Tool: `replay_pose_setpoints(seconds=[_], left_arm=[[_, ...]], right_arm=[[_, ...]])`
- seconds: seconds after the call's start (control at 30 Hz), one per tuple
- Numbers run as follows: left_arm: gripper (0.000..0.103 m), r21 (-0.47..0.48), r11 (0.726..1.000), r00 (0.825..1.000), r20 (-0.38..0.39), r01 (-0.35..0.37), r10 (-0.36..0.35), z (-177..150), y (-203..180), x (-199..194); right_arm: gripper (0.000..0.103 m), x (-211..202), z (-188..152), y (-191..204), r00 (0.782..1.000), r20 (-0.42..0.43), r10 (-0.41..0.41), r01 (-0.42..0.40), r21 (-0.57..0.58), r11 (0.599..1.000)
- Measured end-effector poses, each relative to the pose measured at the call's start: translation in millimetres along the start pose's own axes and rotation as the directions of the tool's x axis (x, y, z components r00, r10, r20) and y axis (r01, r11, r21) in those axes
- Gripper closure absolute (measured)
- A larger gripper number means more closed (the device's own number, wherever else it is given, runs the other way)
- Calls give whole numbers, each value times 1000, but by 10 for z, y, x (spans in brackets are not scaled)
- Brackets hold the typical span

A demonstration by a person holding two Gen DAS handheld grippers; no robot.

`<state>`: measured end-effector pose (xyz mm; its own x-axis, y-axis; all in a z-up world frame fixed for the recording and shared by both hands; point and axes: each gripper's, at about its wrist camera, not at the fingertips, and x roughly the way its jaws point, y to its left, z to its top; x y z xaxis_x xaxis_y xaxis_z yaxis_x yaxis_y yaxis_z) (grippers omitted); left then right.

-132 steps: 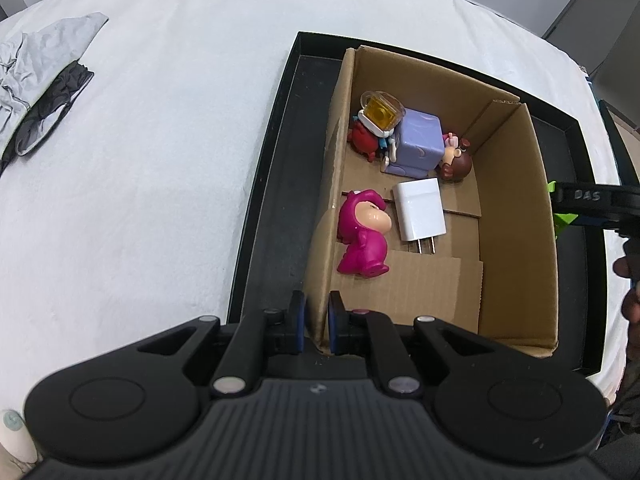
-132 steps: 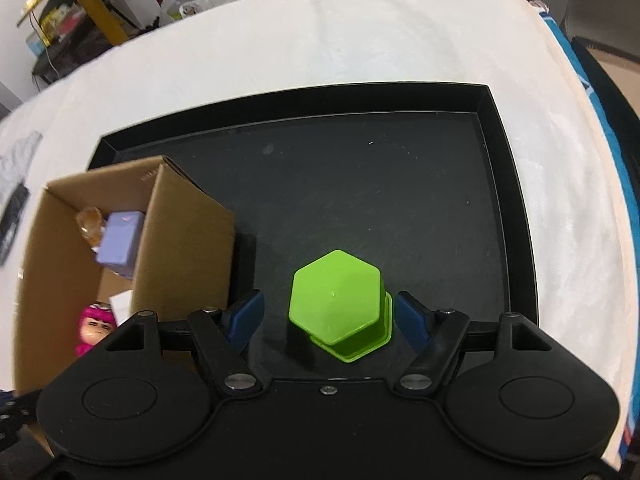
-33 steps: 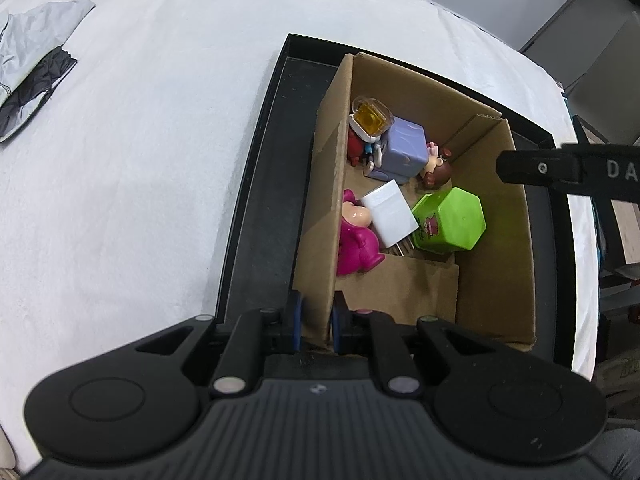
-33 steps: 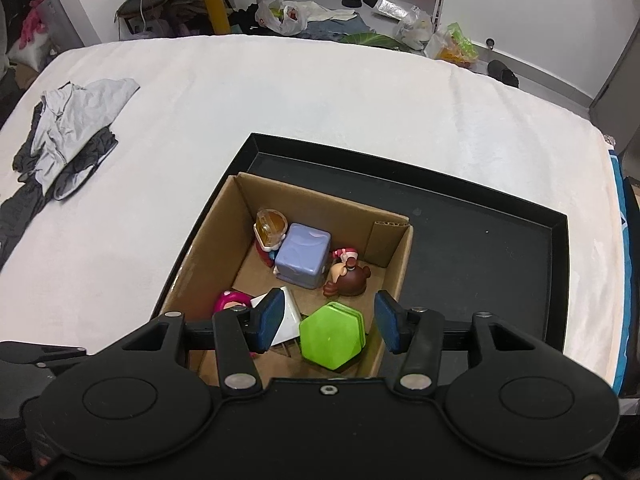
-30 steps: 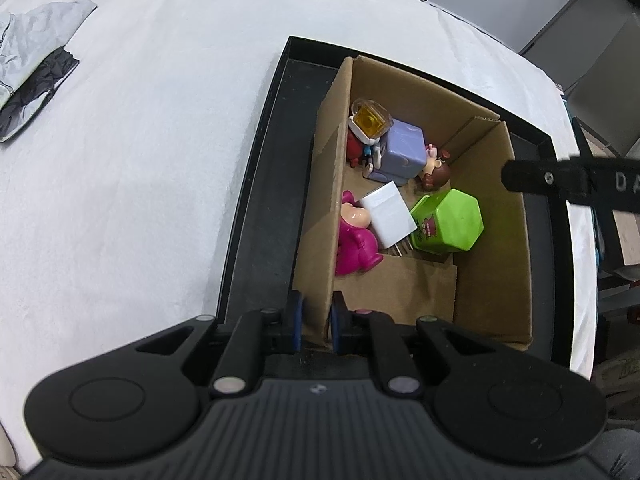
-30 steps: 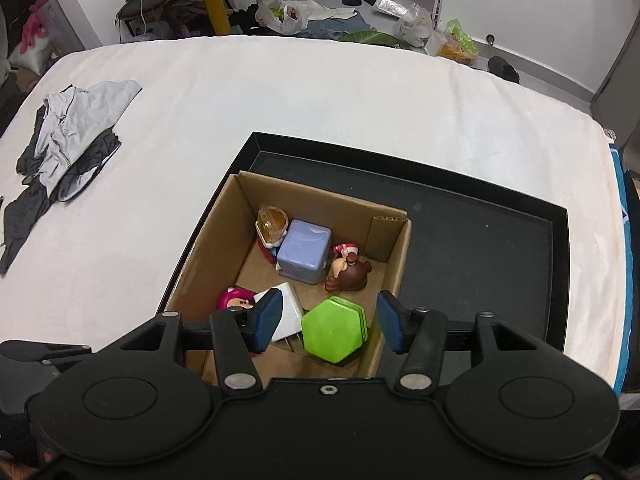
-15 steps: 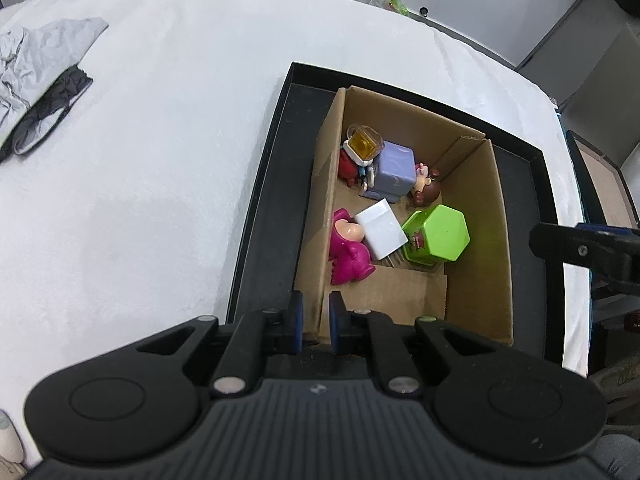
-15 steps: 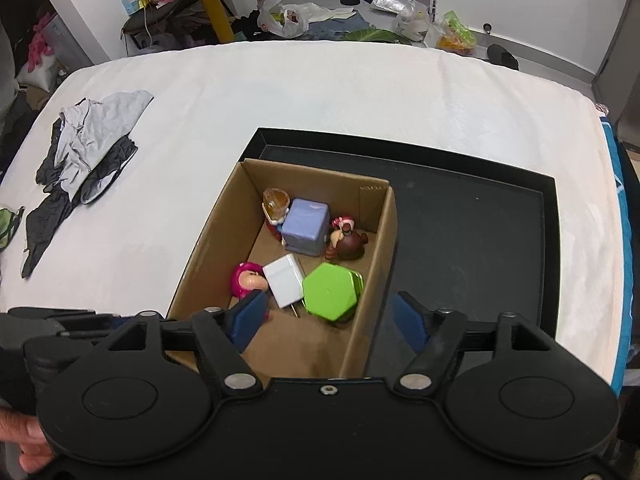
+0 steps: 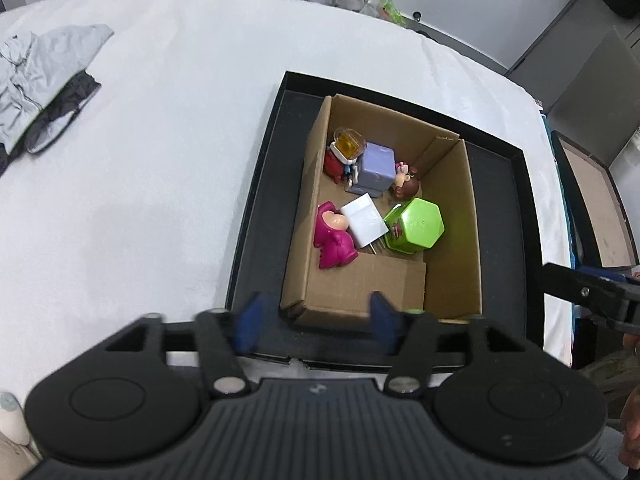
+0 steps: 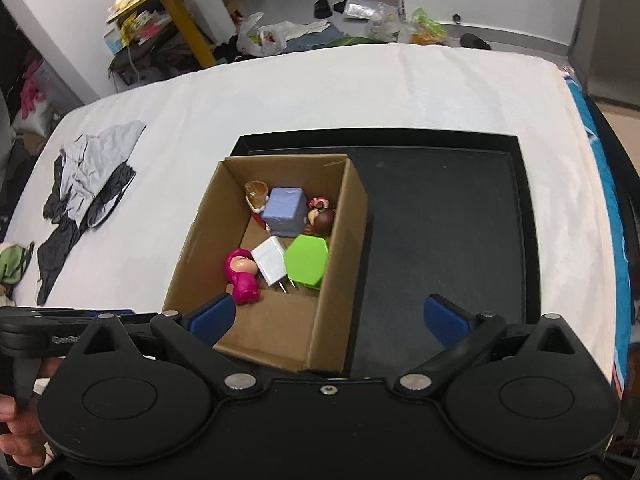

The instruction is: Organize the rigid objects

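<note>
**Inspector:** Report the tools and the load.

**Operator:** My left gripper (image 9: 312, 322) has just been opening; its jaws now stand apart on either side of the near corner of the cardboard box (image 9: 356, 296), pads clear of the wall, nothing pinched. My right gripper (image 10: 328, 320) has also just been opening and is spread wide, empty, above the near end of the box (image 10: 280, 344). The box sits at the left end of the black tray (image 10: 440, 240), on the white-covered table (image 10: 320, 92).

**Inspector:** Contents?

**Operator:** The green hexagonal container (image 9: 416, 224) lies on its side against the right wall, touching the white charger (image 9: 365, 220), which leans on the pink figure (image 9: 332, 236). At the far end: a purple cube (image 9: 374, 170), a red figure with a yellow top (image 9: 344, 152) and a brown-haired figure (image 9: 406, 187), all close together.

**Inspector:** Handling?

**Operator:** My judgement: all are hard plastic, light and stiff, likely smooth. I would take the green container across two opposite flat faces. The charger's prongs point toward the near end; I would grip its flat sides. The box wall is thin card and would bend, so I would pinch near a corner.

**Inspector:** Anything left on the tray?

**Operator:** Its right part appears bare.
</note>
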<state>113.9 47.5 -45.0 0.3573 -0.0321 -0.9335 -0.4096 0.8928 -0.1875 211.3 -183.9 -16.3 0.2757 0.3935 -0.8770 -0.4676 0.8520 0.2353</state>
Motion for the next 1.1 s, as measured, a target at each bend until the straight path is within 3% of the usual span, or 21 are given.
replay_pose_setpoints(seconds=[0.17,0.37,0.6,0.73,1.1], left_arm=[[16,18,1000,1000,20,11,-12,-86,-44,-140],[9,54,998,999,48,-18,15,-221,-106,-276],[8,89,996,996,83,4,-12,-395,-153,-470],[8,127,992,996,89,-18,6,-521,-199,-543],[8,160,986,992,123,-38,18,-834,-238,-741]], right_arm=[[0,-140,-122,-104,1000,14,-4,3,39,999],[0,-321,-297,-139,999,47,0,-3,59,998],[0,-467,-539,-145,997,75,-28,20,112,994],[0,-612,-683,-209,994,109,-34,16,165,986],[0,-918,-989,-192,987,146,-69,44,173,984]])
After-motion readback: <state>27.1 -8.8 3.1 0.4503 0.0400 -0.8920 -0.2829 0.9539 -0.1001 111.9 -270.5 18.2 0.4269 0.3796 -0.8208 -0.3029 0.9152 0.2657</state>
